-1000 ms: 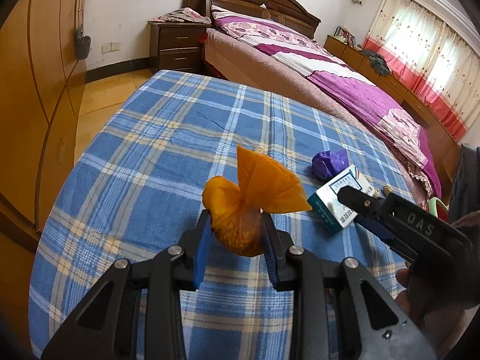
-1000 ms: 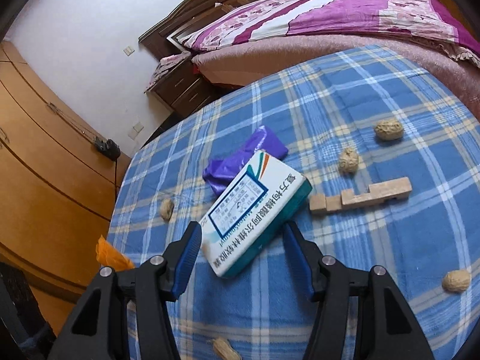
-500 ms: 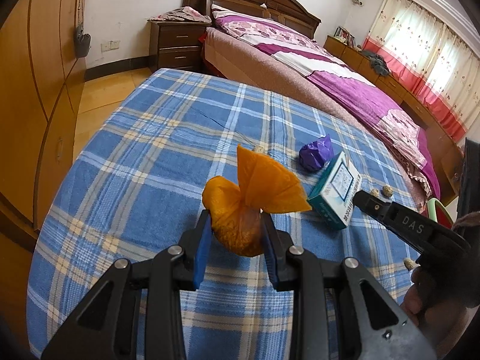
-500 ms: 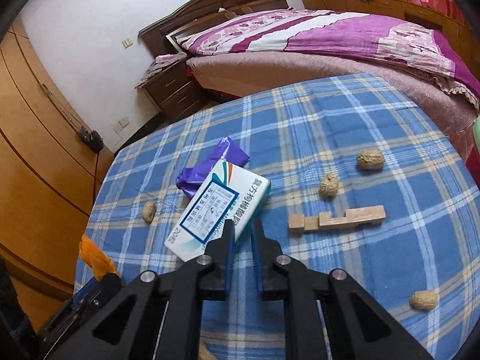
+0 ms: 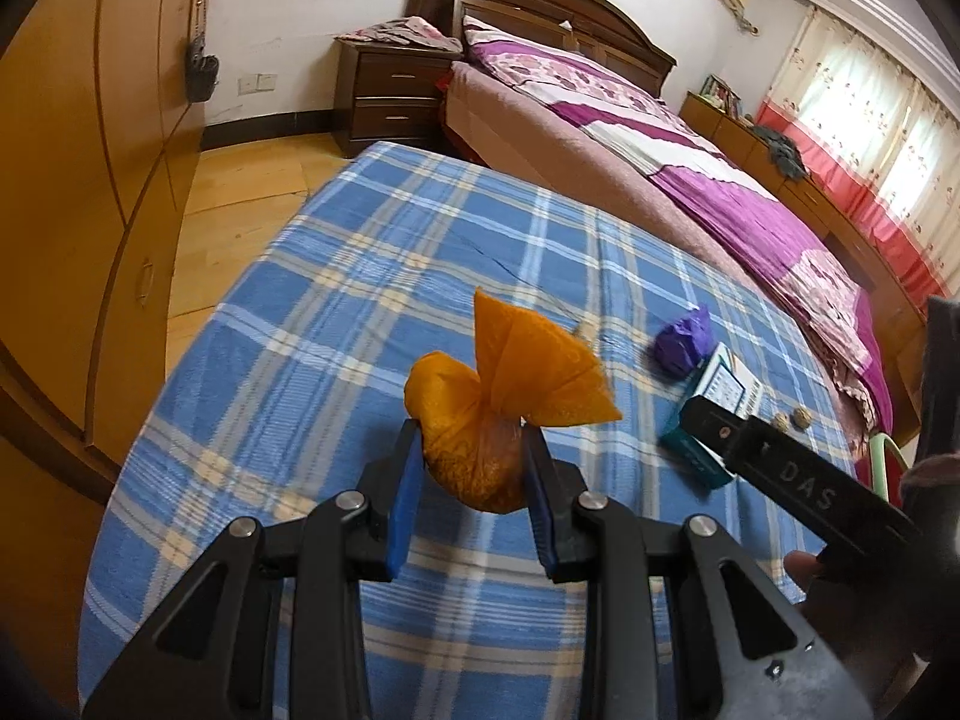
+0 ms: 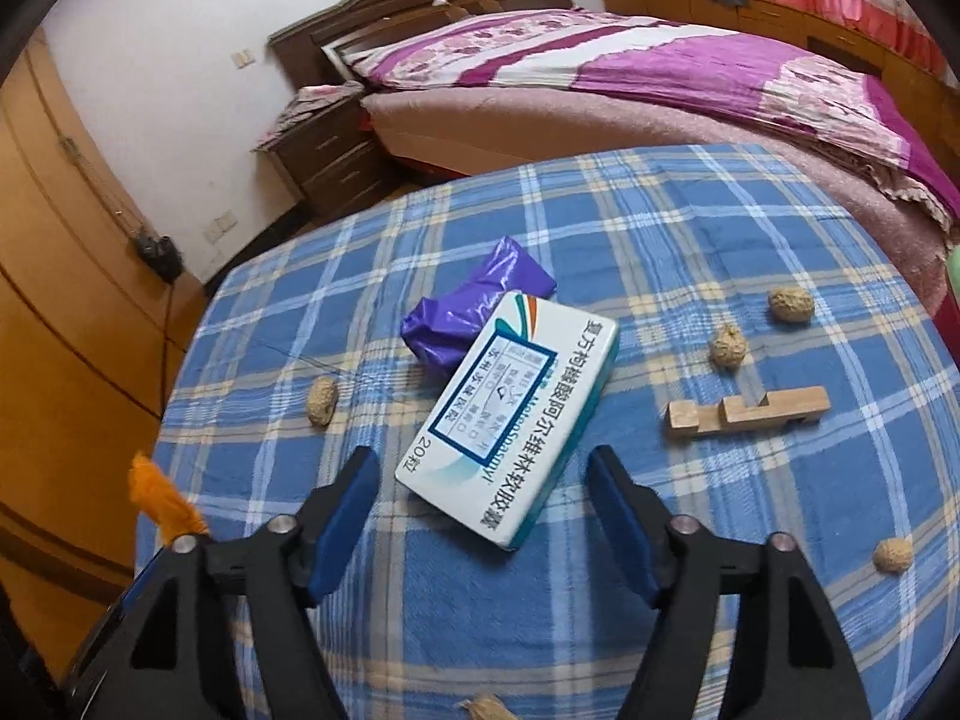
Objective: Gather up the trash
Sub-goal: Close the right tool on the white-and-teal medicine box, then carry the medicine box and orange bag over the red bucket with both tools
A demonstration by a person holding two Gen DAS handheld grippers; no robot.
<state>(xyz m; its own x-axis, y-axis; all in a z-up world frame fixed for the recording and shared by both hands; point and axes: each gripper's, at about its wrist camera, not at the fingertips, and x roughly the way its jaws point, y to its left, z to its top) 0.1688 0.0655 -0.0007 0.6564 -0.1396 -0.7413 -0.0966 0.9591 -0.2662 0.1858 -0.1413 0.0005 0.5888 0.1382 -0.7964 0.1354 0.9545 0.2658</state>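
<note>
My left gripper (image 5: 471, 468) is shut on a small orange bag (image 5: 480, 420), held above the blue plaid table (image 5: 336, 312). In the right wrist view a white and teal medicine box (image 6: 516, 414) lies flat on the cloth, its far end against a crumpled purple bag (image 6: 462, 312). My right gripper (image 6: 483, 516) hovers at the near end of the box with its jaws opening wide; the box corner sits between the fingers, untouched. The box (image 5: 720, 396) and purple bag (image 5: 684, 342) also show at right in the left wrist view, beside the right gripper's black body (image 5: 780, 474).
Several peanut shells (image 6: 729, 345) and a wooden block piece (image 6: 747, 414) lie scattered on the right of the table. One shell (image 6: 322, 399) lies left of the box. A bed (image 6: 660, 78) stands beyond the table, wardrobe doors (image 5: 72, 210) at left.
The right gripper closed in front of the box without taking it, then opened wide again at the box's near end. The left gripper kept the orange bag.
</note>
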